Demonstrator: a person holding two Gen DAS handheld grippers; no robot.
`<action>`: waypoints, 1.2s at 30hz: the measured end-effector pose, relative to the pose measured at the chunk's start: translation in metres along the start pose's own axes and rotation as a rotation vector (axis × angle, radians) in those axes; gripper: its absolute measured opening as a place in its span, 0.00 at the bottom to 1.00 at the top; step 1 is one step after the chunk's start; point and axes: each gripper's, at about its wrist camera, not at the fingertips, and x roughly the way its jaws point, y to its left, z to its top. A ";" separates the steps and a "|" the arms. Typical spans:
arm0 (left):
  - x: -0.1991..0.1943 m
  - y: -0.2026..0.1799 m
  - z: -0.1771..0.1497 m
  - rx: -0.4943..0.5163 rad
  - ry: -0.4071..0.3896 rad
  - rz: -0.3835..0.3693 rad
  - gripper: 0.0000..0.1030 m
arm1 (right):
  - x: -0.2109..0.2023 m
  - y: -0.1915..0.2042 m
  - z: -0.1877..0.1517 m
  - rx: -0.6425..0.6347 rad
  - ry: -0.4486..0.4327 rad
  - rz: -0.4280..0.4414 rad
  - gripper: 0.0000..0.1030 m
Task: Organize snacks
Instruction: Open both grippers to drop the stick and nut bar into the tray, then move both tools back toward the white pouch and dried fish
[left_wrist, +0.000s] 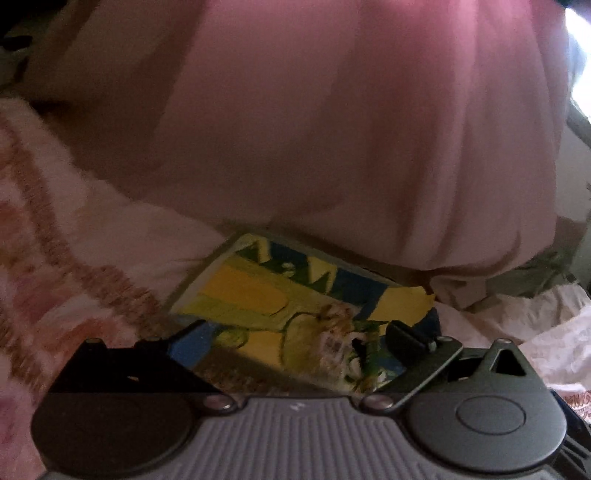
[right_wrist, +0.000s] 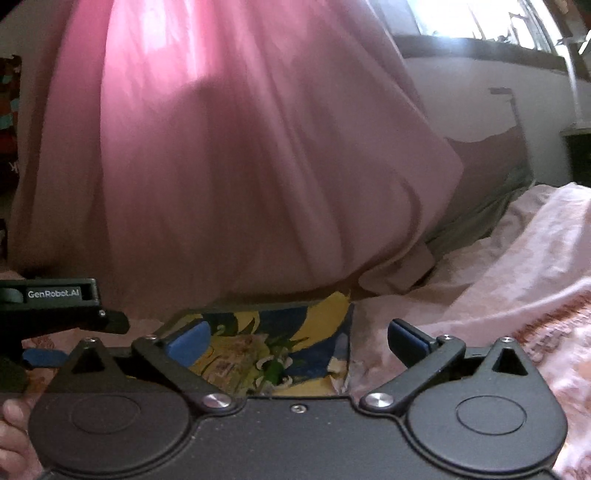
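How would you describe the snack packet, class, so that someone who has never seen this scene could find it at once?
Start at the big pink curtain hanging down to the patterned bedding. At its lower hem lies a flat snack packet, partly tucked under the fabric, between the open fingers of the right gripper. It is the only glossy blue-and-yellow printed thing among soft pink and white cloth.

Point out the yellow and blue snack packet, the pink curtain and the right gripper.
snack packet (left_wrist: 258, 291): left wrist view, on its yellow printed front.
pink curtain (right_wrist: 229, 166): right wrist view, on its hanging folds above the packet.
right gripper (right_wrist: 297, 338): right wrist view, midway between its blue-padded tips, jaws apart.
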 end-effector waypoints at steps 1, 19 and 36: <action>-0.008 0.005 -0.003 -0.017 -0.002 0.006 1.00 | -0.009 0.002 -0.002 0.001 -0.004 -0.004 0.99; -0.129 0.052 -0.084 0.167 -0.096 0.103 1.00 | -0.126 0.032 -0.045 0.067 0.054 -0.095 0.99; -0.169 0.084 -0.139 0.299 -0.073 0.059 1.00 | -0.162 0.064 -0.076 -0.012 0.172 -0.135 0.99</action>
